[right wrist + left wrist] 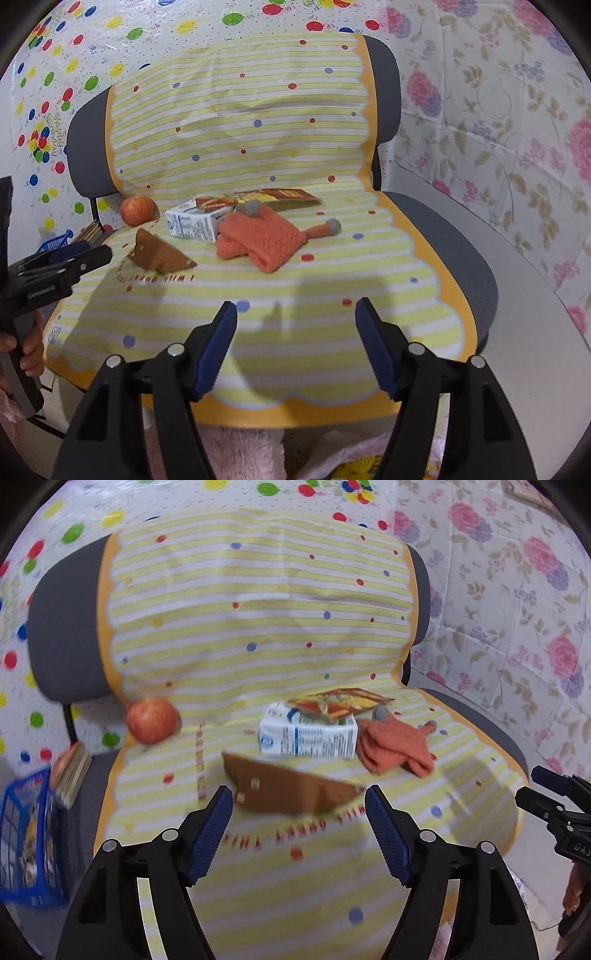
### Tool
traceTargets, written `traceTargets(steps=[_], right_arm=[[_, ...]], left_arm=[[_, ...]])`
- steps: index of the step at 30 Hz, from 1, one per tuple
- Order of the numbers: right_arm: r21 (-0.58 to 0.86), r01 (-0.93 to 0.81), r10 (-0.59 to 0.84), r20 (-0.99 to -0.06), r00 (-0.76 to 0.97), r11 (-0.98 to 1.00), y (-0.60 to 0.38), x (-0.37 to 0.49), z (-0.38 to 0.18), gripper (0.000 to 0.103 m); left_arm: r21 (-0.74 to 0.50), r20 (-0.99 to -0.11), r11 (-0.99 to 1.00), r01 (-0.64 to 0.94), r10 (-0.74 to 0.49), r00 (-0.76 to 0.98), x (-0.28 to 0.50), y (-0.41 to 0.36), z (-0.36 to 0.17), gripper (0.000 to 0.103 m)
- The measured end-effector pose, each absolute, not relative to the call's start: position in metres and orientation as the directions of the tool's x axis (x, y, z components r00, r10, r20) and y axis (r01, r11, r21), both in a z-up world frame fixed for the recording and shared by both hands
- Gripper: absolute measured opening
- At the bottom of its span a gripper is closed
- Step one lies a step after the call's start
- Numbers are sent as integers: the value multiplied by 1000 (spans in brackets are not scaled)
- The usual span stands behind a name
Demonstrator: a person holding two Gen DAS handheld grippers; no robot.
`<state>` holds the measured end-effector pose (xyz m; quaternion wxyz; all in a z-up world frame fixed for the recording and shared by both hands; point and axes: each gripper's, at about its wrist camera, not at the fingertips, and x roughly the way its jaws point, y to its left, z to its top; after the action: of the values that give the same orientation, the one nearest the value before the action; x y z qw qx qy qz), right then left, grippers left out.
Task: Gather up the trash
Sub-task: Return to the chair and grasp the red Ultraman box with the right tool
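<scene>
On a chair draped in a yellow striped cloth (258,627) lie a torn brown cardboard piece (291,788), a white milk carton (308,736), a red and yellow snack wrapper (340,701), an orange knitted garment (395,749) and a red apple (151,720). My left gripper (299,797) is open just in front of the cardboard, nothing between its fingers. My right gripper (295,314) is open over the seat's front part, well short of the orange garment (258,236), carton (195,223) and cardboard (159,256). The left gripper (70,258) shows at the left edge of the right wrist view.
A blue wire basket (29,834) with items in it stands on the floor left of the chair, books (72,771) beside it. Patterned sheets cover the walls. Pink fluffy fabric (240,454) lies below the seat's front edge. The right gripper (554,808) pokes in at the right.
</scene>
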<state>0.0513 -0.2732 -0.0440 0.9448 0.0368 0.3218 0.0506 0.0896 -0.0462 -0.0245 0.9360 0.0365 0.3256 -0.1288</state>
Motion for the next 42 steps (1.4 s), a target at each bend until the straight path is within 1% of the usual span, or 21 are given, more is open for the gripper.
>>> traceTargets(steps=[3,6,7,9,11,13,17,22,28,29,30,32,33,34,35,39,41,42], right_arm=[[137,-83,150,-600,786,987,-274,73,-40,66],[161,-94,173,-597,783,982,-272,98,-38,66],[166,-95,176,-597,783,982,-271,109,-38,65],[173,-91,178,-597,782,981,-269,129,-37,58],[183,-90,184,-603,776,979,-266,155,-38,57],[209,-93,204,-613,763,974,-263,180,-41,57],[282,-92,259,-641,722,955,-259,220,-52,65],[368,-71,317,-670,671,927,-255,260,-69,66],[448,-30,362,-678,639,893,-248,295,-79,66],[459,-19,365,-680,636,888,-247,300,-80,63],[466,-8,364,-681,635,885,-246,303,-81,58],[486,1,372,-670,643,874,-245,304,-78,24],[499,-7,382,-654,653,867,-245,303,-75,19],[500,-28,385,-630,674,866,-244,300,-67,11],[486,-49,377,-605,701,872,-243,294,-56,1],[407,-134,344,-504,792,904,-238,264,-7,1],[380,-153,338,-489,804,912,-237,254,10,1],[383,-166,354,-497,792,909,-237,251,14,1]], left_arm=[[-10,-625,963,269,-216,750,116,-54,-21,74],[1,-619,971,240,-188,763,136,-56,-18,74],[-1,-617,972,234,-185,765,141,-55,-18,74],[4,-617,977,212,-165,770,153,-53,-19,74],[15,-618,980,200,-148,772,163,-49,-21,74],[28,-621,982,188,-131,773,173,-47,-24,74],[43,-627,983,179,-113,771,190,-40,-31,74],[36,-630,983,180,-118,768,204,-32,-37,74],[17,-635,981,193,-139,760,212,-26,-45,74],[15,-636,981,194,-140,759,213,-25,-45,74],[15,-637,981,193,-139,758,213,-23,-46,74],[11,-638,982,187,-137,757,212,-19,-46,74],[9,-640,983,183,-135,756,211,-16,-45,74],[9,-642,983,181,-133,755,210,-14,-45,74],[10,-642,985,175,-128,756,207,-10,-43,74],[3,-634,987,160,-122,763,196,-1,-35,74],[-4,-631,987,160,-126,765,192,1,-31,74],[-2,-629,987,158,-124,768,190,0,-29,74]])
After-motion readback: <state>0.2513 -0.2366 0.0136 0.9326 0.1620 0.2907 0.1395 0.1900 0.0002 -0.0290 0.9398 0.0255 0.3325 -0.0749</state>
